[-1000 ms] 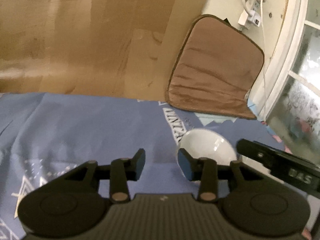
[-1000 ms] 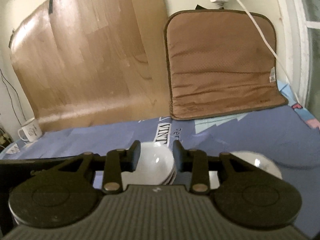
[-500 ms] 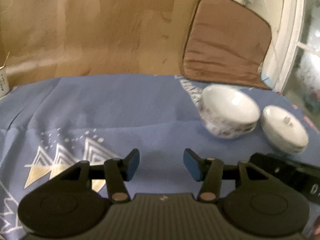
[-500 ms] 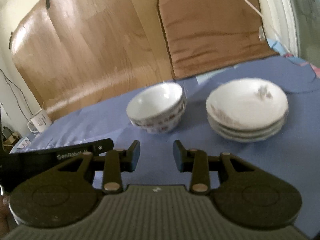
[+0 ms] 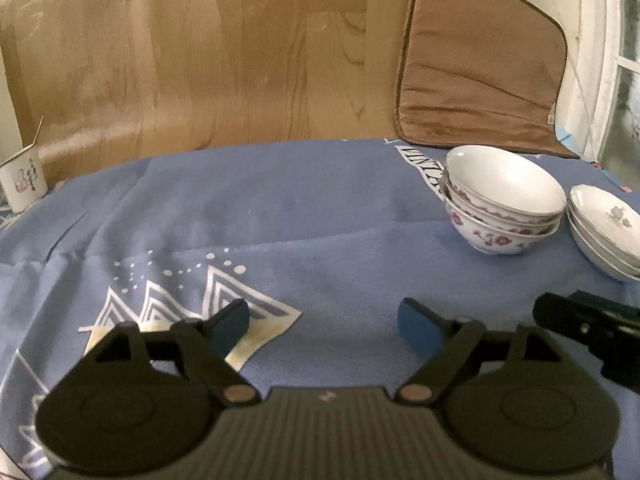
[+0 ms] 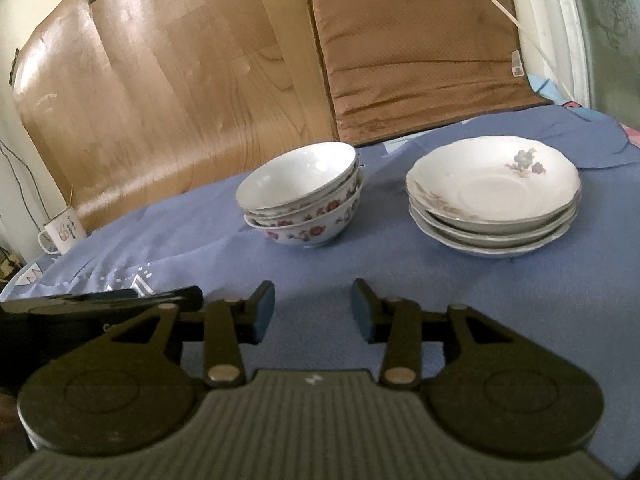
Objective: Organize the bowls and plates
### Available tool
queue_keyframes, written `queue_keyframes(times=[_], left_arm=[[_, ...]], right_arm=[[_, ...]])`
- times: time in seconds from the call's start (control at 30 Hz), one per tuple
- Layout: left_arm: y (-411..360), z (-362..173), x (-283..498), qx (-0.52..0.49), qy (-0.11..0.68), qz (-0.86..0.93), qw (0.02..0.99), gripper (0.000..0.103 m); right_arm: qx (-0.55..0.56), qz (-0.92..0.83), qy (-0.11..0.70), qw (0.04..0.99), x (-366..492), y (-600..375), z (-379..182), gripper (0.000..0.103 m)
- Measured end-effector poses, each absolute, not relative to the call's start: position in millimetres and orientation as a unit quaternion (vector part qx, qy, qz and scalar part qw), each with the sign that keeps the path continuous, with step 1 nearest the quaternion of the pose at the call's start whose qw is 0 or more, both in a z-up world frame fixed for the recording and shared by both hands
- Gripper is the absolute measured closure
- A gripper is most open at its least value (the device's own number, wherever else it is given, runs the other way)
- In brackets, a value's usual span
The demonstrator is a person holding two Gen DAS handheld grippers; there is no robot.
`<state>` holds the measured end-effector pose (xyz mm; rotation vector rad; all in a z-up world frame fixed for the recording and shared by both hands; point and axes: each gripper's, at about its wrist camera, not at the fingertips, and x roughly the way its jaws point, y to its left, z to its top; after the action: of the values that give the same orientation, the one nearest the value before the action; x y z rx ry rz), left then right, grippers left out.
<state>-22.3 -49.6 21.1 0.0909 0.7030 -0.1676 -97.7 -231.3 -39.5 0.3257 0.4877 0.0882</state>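
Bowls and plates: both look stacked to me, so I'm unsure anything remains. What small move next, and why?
Probably just draw both grippers back and stop. The bowls sit nested in one stack, the plates in another beside it, and the left gripper and right gripper are open and empty.

Three bowls (image 6: pixel 304 196) are nested in one stack on the bench (image 6: pixel 500 312). A stack of plates (image 6: pixel 494 196) is set just to the right of it, apart from it. Both stacks are placed toward the far side of the bench, in front of a cushion (image 6: pixel 420 44) that is propped upright behind them. A board (image 6: pixel 160 80) is leaned at the back, left of the cushion. A mug (image 6: pixel 64 230) is stood at the far left edge of the bench, well apart from the stacks. The left tool (image 5: pixel 322 322) and right tool (image 6: pixel 313 310) are held near the front, side by side, with the stacks beyond them.
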Motion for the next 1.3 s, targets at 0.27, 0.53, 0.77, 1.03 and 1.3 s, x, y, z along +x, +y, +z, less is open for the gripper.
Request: queue_keyframes(times=[0.27, 0.53, 0.77, 1.03, 1.3], left_arm=[[-49.3, 20.2, -22.0, 0.047, 0.348, -0.077, 0.933, 0.007], [-48.4, 18.8, -18.9, 0.047, 0.356, -0.08, 0.93, 0.0], [-48.4, 18.1, -19.2, 0.045, 0.355, -0.079, 0.93, 0.0], [-51.3, 17.2, -25.4, 0.047, 0.35, -0.083, 0.932, 0.0], [-52.9, 18.1, -28.6, 0.051, 0.35, -0.088, 0.931, 0.0]], right_arm=[[0.166, 0.045, 0.24, 0.955, -98.1, -231.4, -40.2, 0.057], [0.168, 0.046, 0.239, 0.955, -98.6, -230.1, -40.0, 0.053], [0.17, 0.05, 0.238, 0.955, -98.5, -231.2, -40.4, 0.05], [0.176, 0.058, 0.237, 0.954, -98.4, -234.2, -41.0, 0.045], [0.188, 0.067, 0.235, 0.951, -99.0, -238.6, -41.2, 0.038]])
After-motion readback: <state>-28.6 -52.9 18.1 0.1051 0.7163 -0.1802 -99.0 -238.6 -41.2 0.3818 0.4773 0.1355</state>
